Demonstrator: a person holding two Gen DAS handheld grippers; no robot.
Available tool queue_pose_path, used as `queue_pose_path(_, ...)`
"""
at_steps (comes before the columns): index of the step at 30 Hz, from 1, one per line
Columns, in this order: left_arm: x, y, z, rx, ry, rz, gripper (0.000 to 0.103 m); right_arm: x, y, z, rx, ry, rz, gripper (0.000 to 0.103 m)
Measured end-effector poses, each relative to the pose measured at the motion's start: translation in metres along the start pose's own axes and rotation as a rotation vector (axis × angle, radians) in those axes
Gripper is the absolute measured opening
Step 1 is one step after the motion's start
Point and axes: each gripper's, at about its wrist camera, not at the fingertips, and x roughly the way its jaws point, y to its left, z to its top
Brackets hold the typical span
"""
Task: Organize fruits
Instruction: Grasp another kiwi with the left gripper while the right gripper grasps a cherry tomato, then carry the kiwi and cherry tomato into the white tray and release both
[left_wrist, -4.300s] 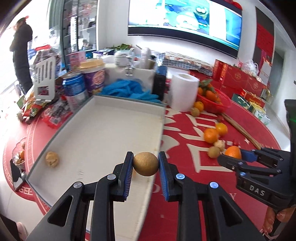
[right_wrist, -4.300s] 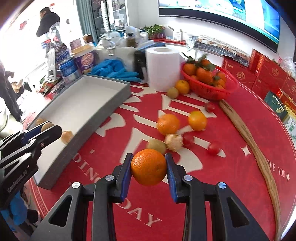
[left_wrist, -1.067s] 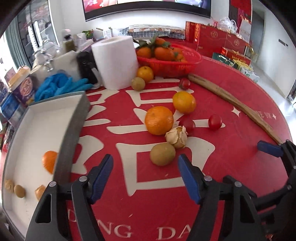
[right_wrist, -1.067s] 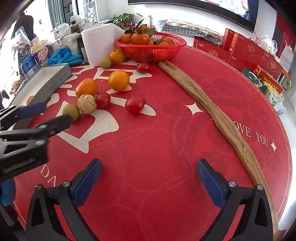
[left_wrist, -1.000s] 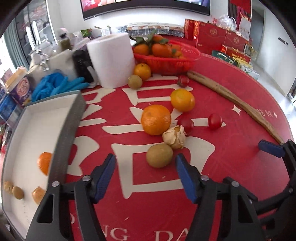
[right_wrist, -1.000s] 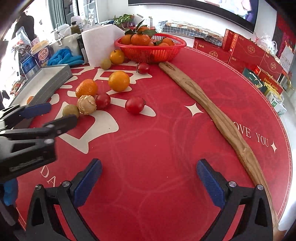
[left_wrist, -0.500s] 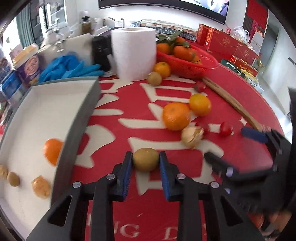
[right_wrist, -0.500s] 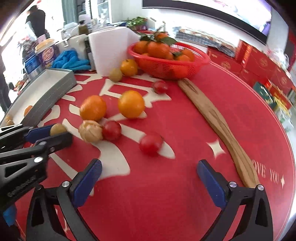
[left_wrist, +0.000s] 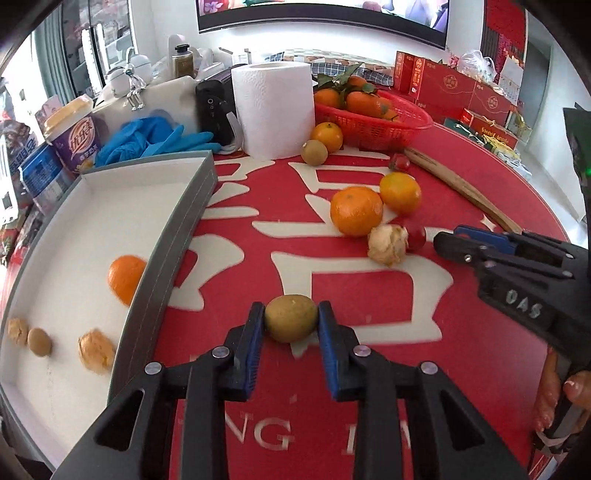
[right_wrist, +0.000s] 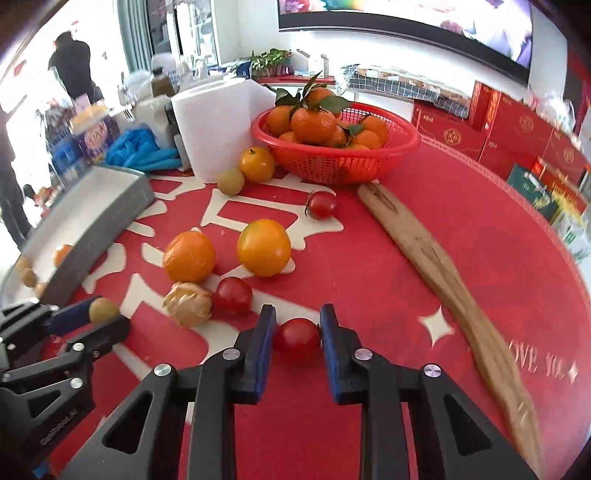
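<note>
Left gripper (left_wrist: 291, 321) fingers clamping round brown-green kiwi (left_wrist: 291, 317); right gripper (right_wrist: 297, 334) fingers clamping small red tomato (right_wrist: 296, 338); both lying right of grey-walled white tray (left_wrist: 173, 236).

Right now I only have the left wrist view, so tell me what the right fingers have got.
Observer: The right fingers are shut on a tomato.
Operator: Tell me where the strip goes behind that gripper.
Observer: From beside the basket it runs past the fingers' right side, apart from the tomato, and on past the LOVE YOU lettering.
Operator: Report anyone nearby.
Observer: A person in dark clothes stands far back on the left, away from the table.
</note>
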Motion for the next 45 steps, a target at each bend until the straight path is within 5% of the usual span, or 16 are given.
queue_pose_path(13, -0.014, -0.007, -0.025, 0.005, -0.055, 0.047, 0.031, -0.034, -0.005, -0.043, 0.076, -0.009, 0.046, 0.026)
queue_pose_path(45, -0.024, -0.010, -0.027, 0.020, -0.068, 0.023, 0.031, -0.037, -0.005, -0.041, 0.126, 0.005, 0.067, 0.026)
